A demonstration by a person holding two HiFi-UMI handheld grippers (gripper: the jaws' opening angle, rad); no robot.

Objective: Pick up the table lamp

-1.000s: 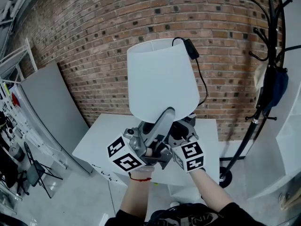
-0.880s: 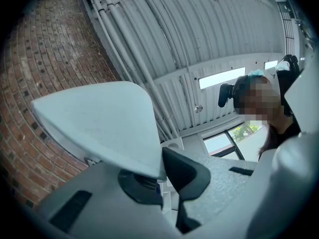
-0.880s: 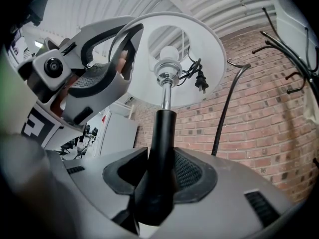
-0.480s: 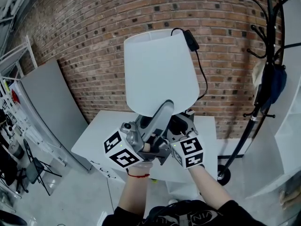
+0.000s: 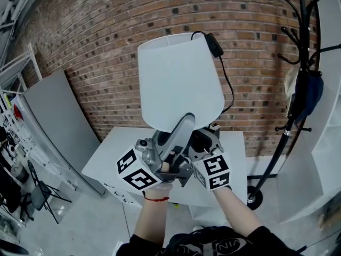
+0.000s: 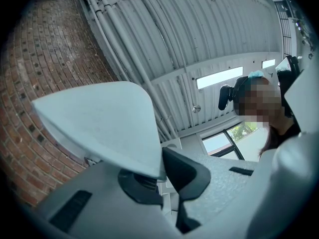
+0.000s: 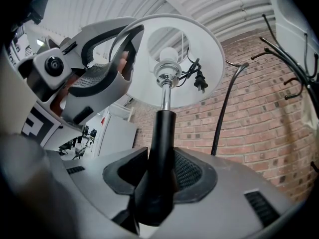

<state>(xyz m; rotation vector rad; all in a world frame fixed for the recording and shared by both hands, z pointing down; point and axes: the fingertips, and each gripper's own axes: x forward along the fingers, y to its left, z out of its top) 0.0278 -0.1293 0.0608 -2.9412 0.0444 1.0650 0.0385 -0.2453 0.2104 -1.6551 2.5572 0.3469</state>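
The table lamp is held up in the air above the white table point(image 5: 106, 159). Its white shade point(image 5: 178, 81) tilts a little to the left, and the black cord with its plug point(image 5: 216, 44) is draped over the shade's top. My right gripper point(image 5: 201, 140) is shut on the lamp's black stem point(image 7: 162, 148), below the bulb point(image 7: 168, 56). My left gripper point(image 5: 184, 124) reaches up to the shade's lower rim point(image 6: 149, 168) and is shut on it, with its fingers point(image 7: 107, 59) around the rim. The lamp's base is hidden behind the grippers.
A red brick wall point(image 5: 106, 41) stands behind the table. A black coat stand point(image 5: 298, 89) with a dark bag is at the right, beside white shelving point(image 5: 327, 143). A grey panel point(image 5: 53, 121) leans at the left, with racks and a chair beyond it.
The lamp and both grippers now sit slightly higher and further left in the head view. Both grips are unchanged.
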